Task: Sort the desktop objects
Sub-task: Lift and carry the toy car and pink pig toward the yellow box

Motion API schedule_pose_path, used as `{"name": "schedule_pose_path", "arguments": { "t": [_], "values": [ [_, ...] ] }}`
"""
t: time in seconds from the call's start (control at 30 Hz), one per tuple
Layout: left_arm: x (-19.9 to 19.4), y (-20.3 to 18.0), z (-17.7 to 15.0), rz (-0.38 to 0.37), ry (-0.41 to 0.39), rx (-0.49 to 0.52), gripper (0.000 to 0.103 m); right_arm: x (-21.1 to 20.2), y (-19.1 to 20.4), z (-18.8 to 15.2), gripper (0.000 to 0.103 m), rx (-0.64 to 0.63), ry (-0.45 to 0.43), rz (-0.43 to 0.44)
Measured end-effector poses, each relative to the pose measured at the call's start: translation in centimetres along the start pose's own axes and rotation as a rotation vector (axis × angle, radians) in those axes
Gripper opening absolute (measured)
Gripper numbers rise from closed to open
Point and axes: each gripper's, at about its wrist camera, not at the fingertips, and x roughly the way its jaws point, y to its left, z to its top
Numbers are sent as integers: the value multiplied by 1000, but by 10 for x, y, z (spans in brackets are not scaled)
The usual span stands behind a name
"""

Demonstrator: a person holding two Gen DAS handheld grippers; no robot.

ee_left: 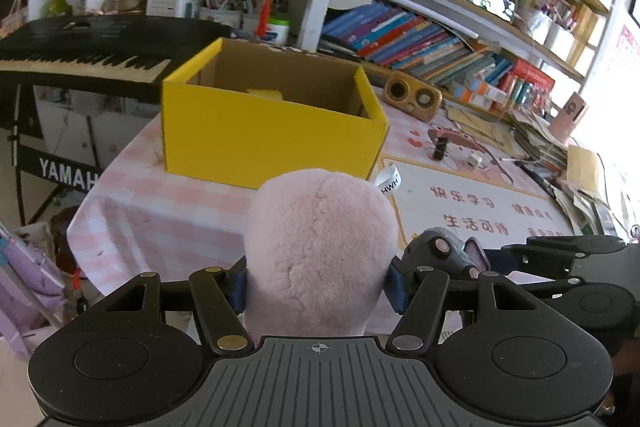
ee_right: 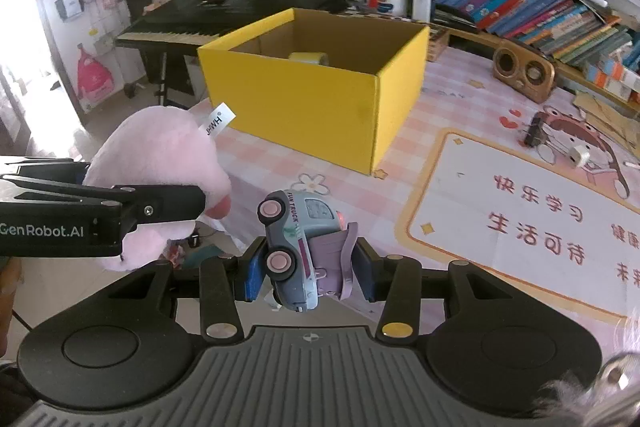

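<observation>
My left gripper (ee_left: pixel 318 285) is shut on a pink plush toy (ee_left: pixel 318 247) with a white tag, held above the table's near edge. The same plush toy (ee_right: pixel 160 163) shows at the left of the right wrist view, clamped in the left gripper's black fingers (ee_right: pixel 168 207). My right gripper (ee_right: pixel 308 275) is shut on a small grey-blue toy truck (ee_right: pixel 296 243) with pink wheels, tipped on its side. That truck (ee_left: pixel 448 251) peeks out to the right of the plush. Ahead of both stands an open yellow cardboard box (ee_left: pixel 272 131) (ee_right: pixel 316 99) with a yellow roll (ee_right: pixel 308 58) inside.
The table wears a pink checked cloth (ee_right: pixel 452 107) and a printed mat (ee_right: pixel 532 223). A wooden speaker (ee_right: pixel 524 75), a black binder clip (ee_right: pixel 534 135) and a small white plug (ee_right: pixel 578 155) lie right of the box. A keyboard (ee_left: pixel 84 55) stands left; bookshelves (ee_left: pixel 440 39) rise behind.
</observation>
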Motion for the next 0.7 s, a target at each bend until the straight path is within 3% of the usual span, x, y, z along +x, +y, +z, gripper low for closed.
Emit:
{"name": "schedule_pose_path", "arguments": {
  "t": [0.7],
  "values": [
    [-5, 19, 6, 17, -14, -30, 62, 13, 14, 17, 42, -31, 0, 32]
  ]
}}
